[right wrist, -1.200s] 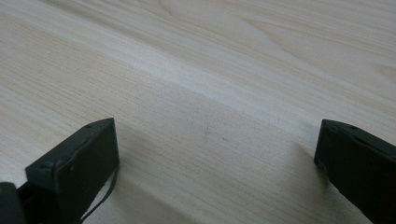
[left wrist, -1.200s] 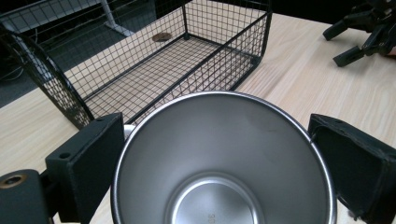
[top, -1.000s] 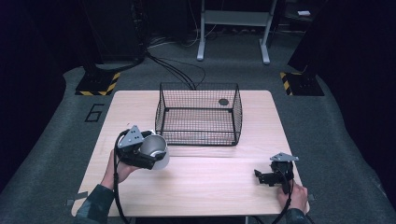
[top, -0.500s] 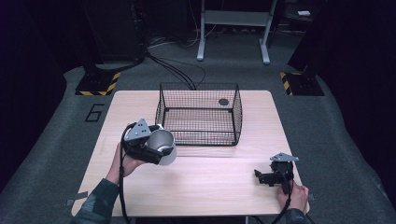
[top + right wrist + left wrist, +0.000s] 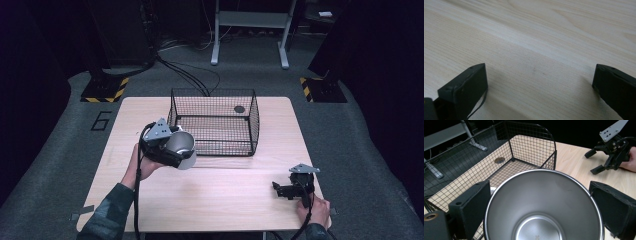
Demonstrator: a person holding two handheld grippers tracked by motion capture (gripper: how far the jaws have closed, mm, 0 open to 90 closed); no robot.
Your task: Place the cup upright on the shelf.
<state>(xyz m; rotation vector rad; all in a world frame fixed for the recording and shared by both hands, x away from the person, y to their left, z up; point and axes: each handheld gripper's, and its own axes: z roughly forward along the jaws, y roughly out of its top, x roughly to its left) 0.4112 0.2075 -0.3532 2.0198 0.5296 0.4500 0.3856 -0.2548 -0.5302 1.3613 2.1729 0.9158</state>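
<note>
A steel cup (image 5: pixel 181 146) hangs above the table just off the near left corner of a black wire basket (image 5: pixel 215 122). My left gripper (image 5: pixel 177 150) is shut on the cup, which tilts its mouth toward the camera. In the left gripper view the cup (image 5: pixel 544 212) sits between both jaws, with the basket (image 5: pixel 531 145) right behind it. My right gripper (image 5: pixel 284 190) rests open near the table's front right edge. Its jaws stand wide apart over bare wood, my right gripper (image 5: pixel 539 87) holding nothing.
A small dark round disc (image 5: pixel 239 109) lies inside the basket at its far right. The wooden table (image 5: pixel 225 200) carries nothing else between the two grippers. Table legs and cables stand on the dark floor beyond.
The left gripper has carried the cup up and to the right, closer to the basket's near left corner. The right gripper has stayed put.
</note>
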